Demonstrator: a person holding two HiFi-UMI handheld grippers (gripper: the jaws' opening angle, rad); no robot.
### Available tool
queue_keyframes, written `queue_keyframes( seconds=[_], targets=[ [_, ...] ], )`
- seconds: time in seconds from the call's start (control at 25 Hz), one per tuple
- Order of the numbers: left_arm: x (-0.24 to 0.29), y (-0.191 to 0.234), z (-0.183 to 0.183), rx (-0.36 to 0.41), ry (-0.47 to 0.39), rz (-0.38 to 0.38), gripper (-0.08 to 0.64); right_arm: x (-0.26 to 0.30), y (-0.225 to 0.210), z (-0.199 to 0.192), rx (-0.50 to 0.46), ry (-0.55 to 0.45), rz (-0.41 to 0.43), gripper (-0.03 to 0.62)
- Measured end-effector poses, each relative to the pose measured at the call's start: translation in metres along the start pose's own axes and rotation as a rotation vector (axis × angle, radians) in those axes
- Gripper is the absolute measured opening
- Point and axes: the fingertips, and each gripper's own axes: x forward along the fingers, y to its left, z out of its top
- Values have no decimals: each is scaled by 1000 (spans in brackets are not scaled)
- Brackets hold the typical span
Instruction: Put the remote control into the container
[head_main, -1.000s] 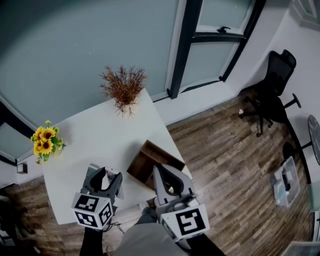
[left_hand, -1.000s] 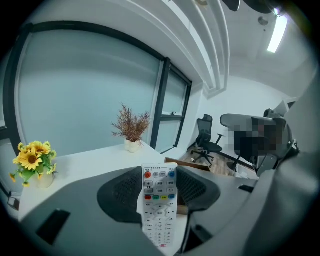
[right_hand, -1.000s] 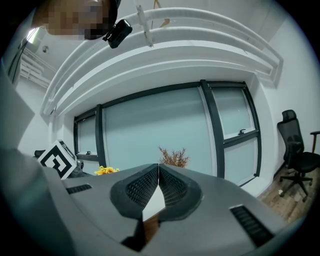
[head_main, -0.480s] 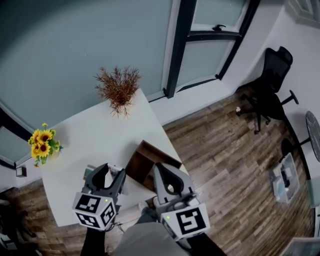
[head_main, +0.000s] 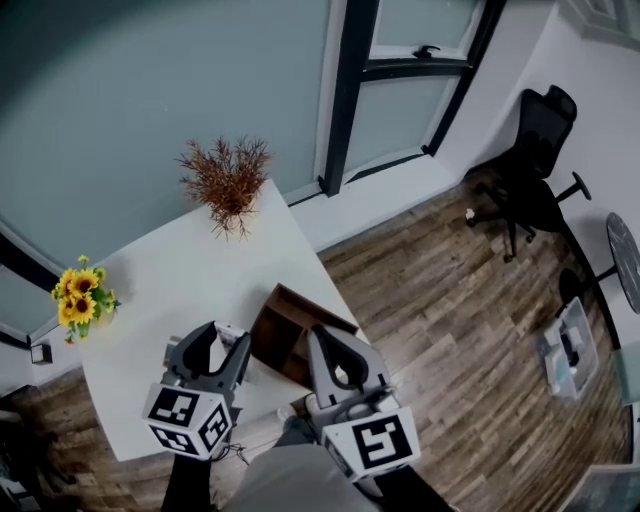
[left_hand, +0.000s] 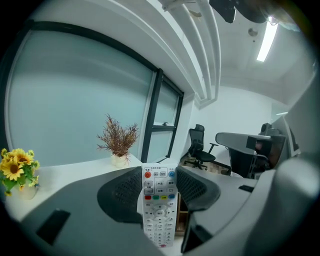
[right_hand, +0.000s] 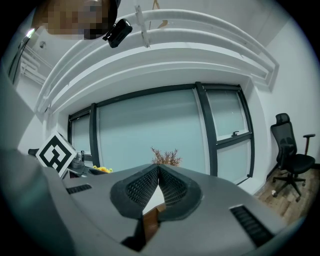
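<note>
Task stage: carrying; the remote is lifted and is not yet in the container.
Task item: the white rectangular remote control with coloured buttons (left_hand: 159, 205) is standing button-face toward the camera between the jaws of the left gripper (left_hand: 159, 176).
Left gripper state: its jaws are standing fairly wide and are pressing on the remote's two long edges; it is holding nothing else.
Right gripper state: the right gripper (right_hand: 159, 169) is holding its jaw tips together with nothing between them; a strip of brown wood is showing through the gap below the tips.
Destination: the open brown wooden box container (head_main: 310, 303) is sitting at the near right corner of the white square table (head_main: 190, 270), and I see nothing inside it.
Position: in the head view the left gripper (head_main: 222, 338) is hovering just left of the container, and the right gripper (head_main: 320, 338) is hanging at its near side.
Remaining work, by my judgement: moving the remote over the opening, lowering it and releasing.
Head view only: the layout of container, table, dried reddish plant (head_main: 225, 180) and yellow sunflowers (head_main: 78, 298).
Left gripper view only: the grip itself; the head view is barely showing the remote.
</note>
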Motion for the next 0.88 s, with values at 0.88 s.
queue_keyframes(
  seconds=[0.88],
  targets=[
    [28, 2, 18, -13, -79, -46, 219, 9, -13, 3, 11, -5, -26, 3]
  ],
)
